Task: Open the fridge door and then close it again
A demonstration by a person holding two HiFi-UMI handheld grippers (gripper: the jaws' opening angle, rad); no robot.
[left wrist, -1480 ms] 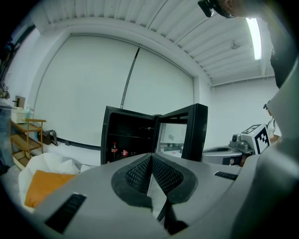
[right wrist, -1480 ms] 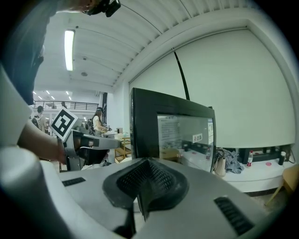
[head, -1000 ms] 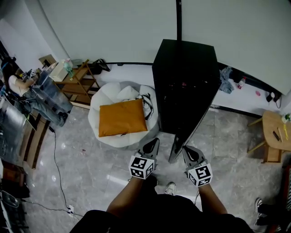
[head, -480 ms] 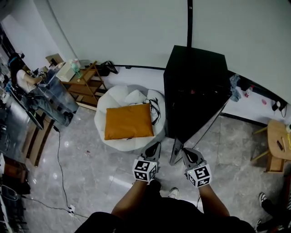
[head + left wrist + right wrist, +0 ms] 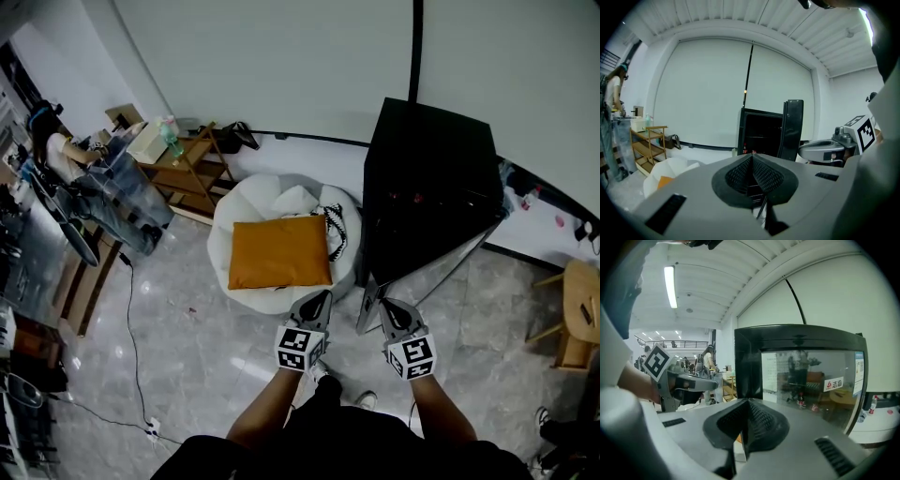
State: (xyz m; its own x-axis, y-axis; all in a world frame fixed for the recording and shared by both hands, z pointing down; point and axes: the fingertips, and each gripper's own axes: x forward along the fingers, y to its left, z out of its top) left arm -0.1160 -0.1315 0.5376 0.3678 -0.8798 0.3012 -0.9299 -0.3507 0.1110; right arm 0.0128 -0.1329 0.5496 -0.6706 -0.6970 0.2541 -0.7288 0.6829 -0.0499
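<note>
Evidently mid-task, the fridge (image 5: 427,178) stands with its door (image 5: 433,270) open, the door's free edge between the left gripper (image 5: 316,304) and right gripper (image 5: 394,311), both clamped shut and empty, seemingly placed to push it closed.

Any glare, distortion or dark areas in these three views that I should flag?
Head view: even light, soft glints on the polished floor, fridge nearly featureless black. Left gripper view: strong fisheye bending, black corners, fridge interior dark. Right gripper view: the glass door mirrors the room; ceiling light blown out.
</note>
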